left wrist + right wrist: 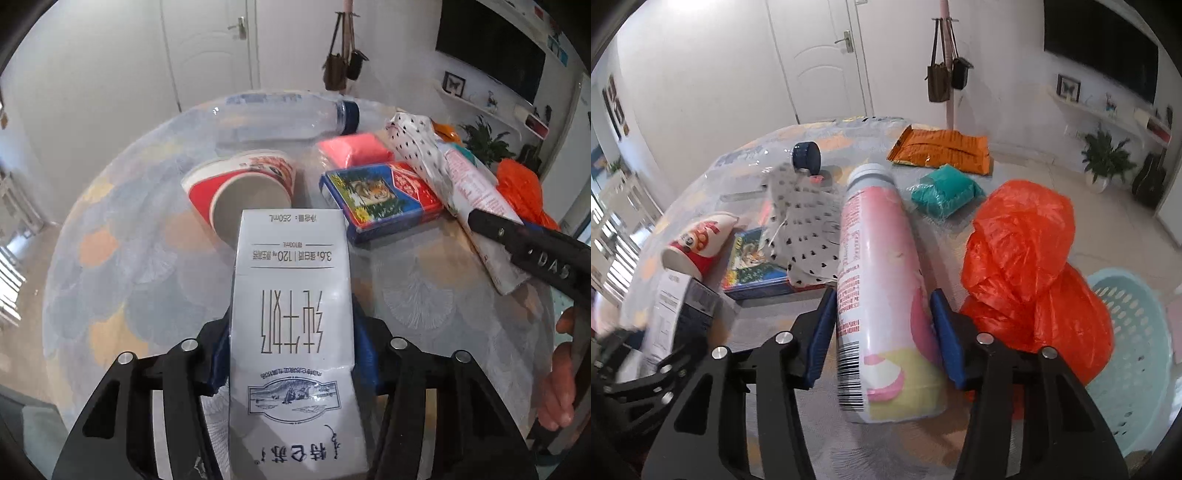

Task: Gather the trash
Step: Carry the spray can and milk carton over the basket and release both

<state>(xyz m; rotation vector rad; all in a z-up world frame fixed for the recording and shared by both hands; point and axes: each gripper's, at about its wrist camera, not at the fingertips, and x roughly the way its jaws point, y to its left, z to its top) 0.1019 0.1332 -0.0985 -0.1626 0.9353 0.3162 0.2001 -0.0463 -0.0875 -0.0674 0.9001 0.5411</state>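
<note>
My left gripper [291,343] is shut on a white milk carton [291,332] with blue print, held above the round table [129,280]. My right gripper [882,332] is shut on a pink and white bottle [882,288], which points away over the table. The bottle also shows at the right of the left wrist view [476,195], and the carton at the left edge of the right wrist view [670,317]. On the table lie a tipped red and white paper cup [243,184], a clear plastic bottle [284,116] with a dark blue cap, and a crumpled orange plastic bag [1023,251].
A light blue perforated basket [1137,350] stands beside the table at the right. Also on the table: a blue box with a tiger picture [380,199], a pink packet [354,147], a dotted white wrapper [801,218], a teal packet [945,192], an orange foil bag [942,147].
</note>
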